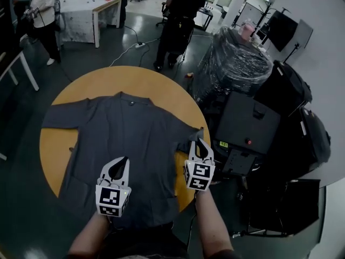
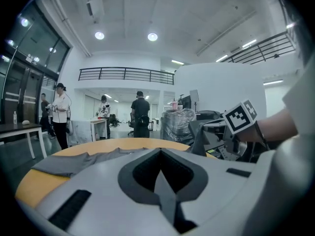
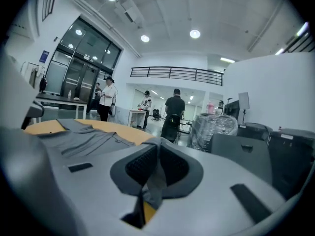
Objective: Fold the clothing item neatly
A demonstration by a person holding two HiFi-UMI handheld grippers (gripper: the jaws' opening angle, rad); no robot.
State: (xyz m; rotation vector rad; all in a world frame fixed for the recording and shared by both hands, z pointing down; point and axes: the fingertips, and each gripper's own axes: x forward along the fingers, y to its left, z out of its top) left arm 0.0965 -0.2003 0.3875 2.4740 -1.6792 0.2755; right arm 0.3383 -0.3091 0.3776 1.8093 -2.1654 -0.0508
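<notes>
A dark grey button shirt (image 1: 129, 139) lies spread front-up on a round wooden table (image 1: 161, 80), collar at the far side. My right gripper (image 1: 199, 142) is at the table's right edge, shut on the end of the shirt's right sleeve (image 1: 194, 133). In the right gripper view a strip of grey cloth (image 3: 155, 181) is pinched between the jaws of that gripper (image 3: 157, 149). My left gripper (image 1: 124, 162) hovers over the shirt's lower body, jaws shut, with nothing seen between them. In the left gripper view the left gripper (image 2: 160, 154) points across the shirt (image 2: 74, 161).
Right of the table stand a plastic-wrapped pallet load (image 1: 232, 63) and black equipment cases (image 1: 248, 123). A person in black (image 1: 180, 15) stands beyond the table, another in white (image 1: 43, 15) at far left beside a white table (image 1: 91, 9).
</notes>
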